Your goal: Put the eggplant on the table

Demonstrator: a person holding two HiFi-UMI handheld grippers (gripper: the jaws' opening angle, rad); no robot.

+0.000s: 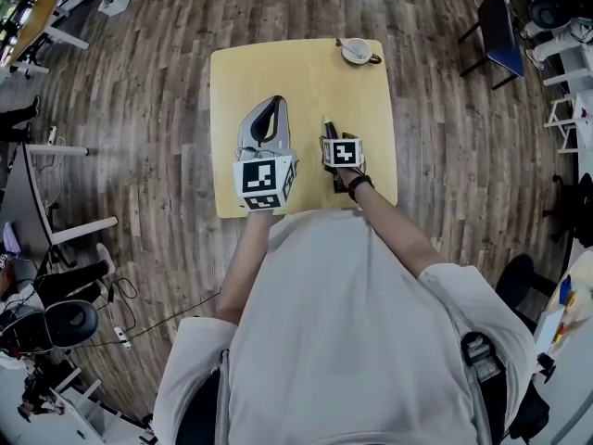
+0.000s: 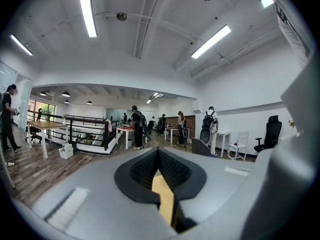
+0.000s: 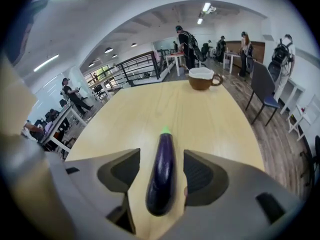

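Eggplant (image 3: 161, 176): lies lengthwise on tabletop (image 3: 165, 109), between the jaws of right gripper (image 3: 161, 158), which stand spread and clear of it. Left gripper (image 2: 158, 152): pressed together, empty. Step judged: release. Next: lift right gripper straight away without nudging.

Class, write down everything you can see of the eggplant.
The eggplant is long, slim and glossy dark purple, with a green cap at its far end. It seems to lie flat on the pale wooden table, lengthwise between the open jaws of the right gripper, with a gap on each side.
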